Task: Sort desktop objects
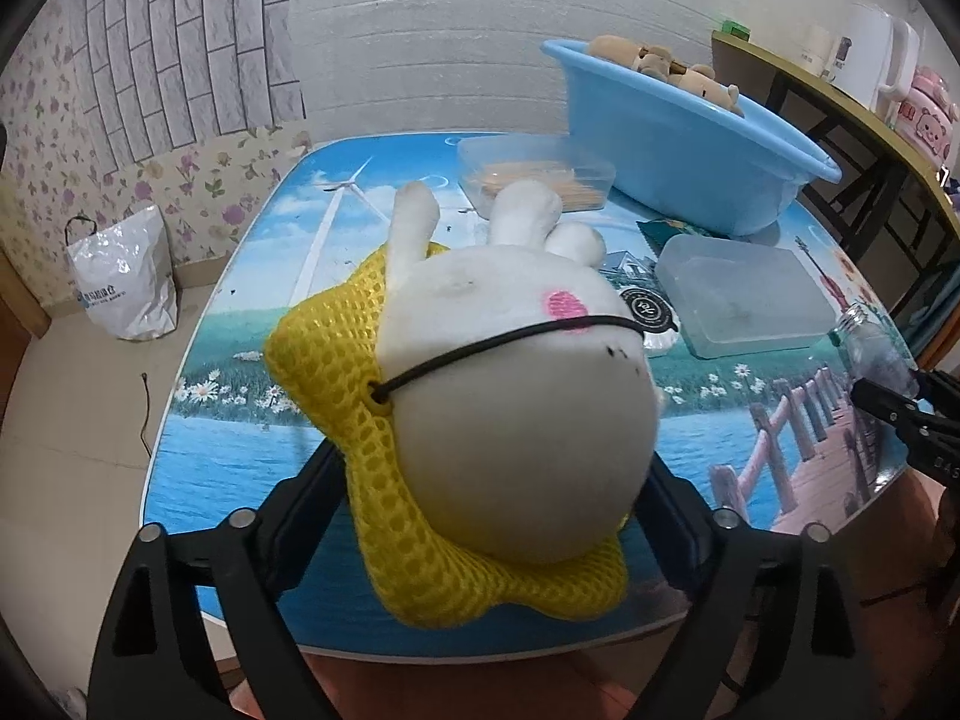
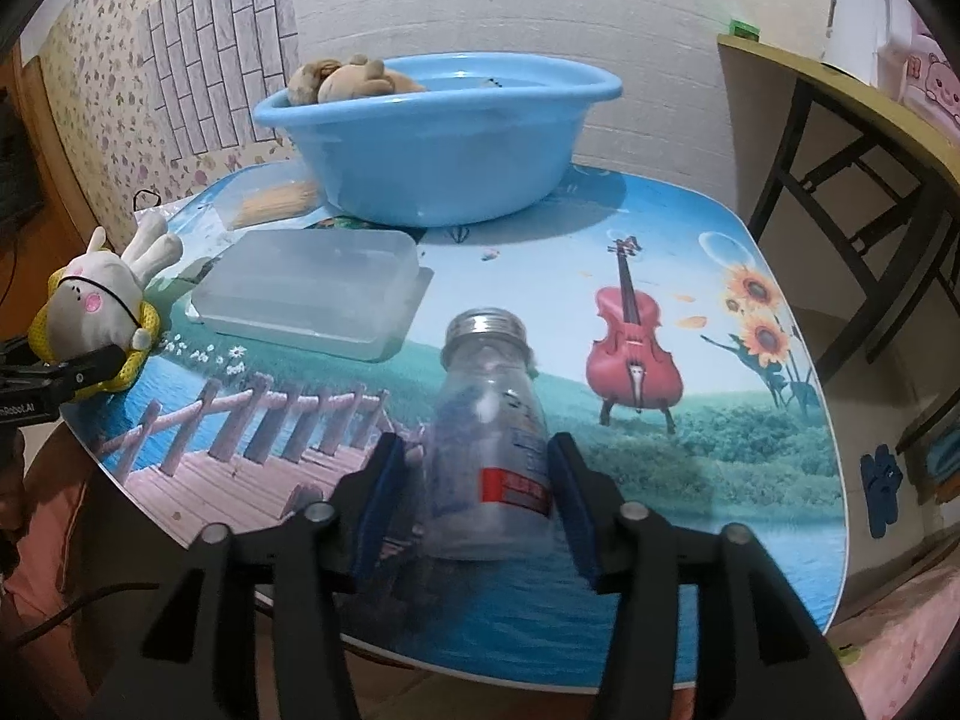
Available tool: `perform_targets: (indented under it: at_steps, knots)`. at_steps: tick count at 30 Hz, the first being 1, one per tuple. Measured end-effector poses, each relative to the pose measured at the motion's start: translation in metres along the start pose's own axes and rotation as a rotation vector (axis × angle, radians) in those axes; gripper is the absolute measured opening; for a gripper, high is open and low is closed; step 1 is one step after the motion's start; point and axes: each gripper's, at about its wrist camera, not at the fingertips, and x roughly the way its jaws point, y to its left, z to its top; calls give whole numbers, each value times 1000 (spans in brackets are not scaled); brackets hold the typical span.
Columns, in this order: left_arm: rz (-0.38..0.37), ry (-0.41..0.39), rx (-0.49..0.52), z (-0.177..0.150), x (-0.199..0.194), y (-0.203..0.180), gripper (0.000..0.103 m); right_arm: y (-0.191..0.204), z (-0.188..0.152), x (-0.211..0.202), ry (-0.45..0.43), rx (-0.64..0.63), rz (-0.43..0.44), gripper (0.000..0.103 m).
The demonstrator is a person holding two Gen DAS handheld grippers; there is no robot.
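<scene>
My left gripper (image 1: pixel 480 468) is shut on a white plush rabbit (image 1: pixel 510 384) in a yellow mesh cover, held over the near left part of the table; it also shows in the right wrist view (image 2: pixel 96 306). My right gripper (image 2: pixel 474 450) is shut on a clear glass bottle (image 2: pixel 489 420) with a metal screw neck and a red label, over the table's near edge; the bottle also shows in the left wrist view (image 1: pixel 870 348). A blue basin (image 2: pixel 438 144) with brown plush toys (image 2: pixel 348 81) stands at the back.
A clear lidded plastic box (image 2: pixel 306 294) lies in the middle of the picture-printed table (image 2: pixel 690 468). A second clear box with wooden sticks (image 1: pixel 540 174) sits beside the basin. A side table (image 2: pixel 840 114) stands on the right, a white bag (image 1: pixel 123 282) on the floor at left.
</scene>
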Motion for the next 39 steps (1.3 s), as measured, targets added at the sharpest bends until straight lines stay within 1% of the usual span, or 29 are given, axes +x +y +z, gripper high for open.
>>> perform_targets:
  at_steps: [3,6,7,8,10,12,14,16,18,24,33,39]
  knots:
    - [12,-16,-5,-1,2,2,99,0,0,0,-5,3,0,54]
    - [13,-25,0,-1,2,2,100,-1,0,0,-8,5,-1,52]
    - [12,-26,0,-1,2,2,100,-1,0,0,-9,9,-3,50]
    - [7,-28,-1,-1,2,3,98,-2,0,-1,-11,12,-6,40]
    - [-17,-42,3,-2,-2,2,90,-4,1,-1,-9,20,2,40]
    - [-44,-54,22,-3,-5,-1,71,-4,0,-2,-10,22,3,40]
    - [-65,-59,41,-3,-7,-7,61,-4,0,-2,-10,21,5,40]
    - [-52,-59,46,-3,-8,-10,60,-3,0,-3,-15,21,8,40]
    - [-55,-58,36,-2,-9,-9,58,-3,1,-6,-25,19,9,40]
    - [-48,-70,23,3,-19,-12,58,0,8,-17,-60,12,23,40]
    - [-42,-153,12,28,-47,-22,58,7,28,-40,-145,-8,39,39]
    - [-67,-212,9,47,-62,-29,58,12,43,-53,-206,-12,60,39]
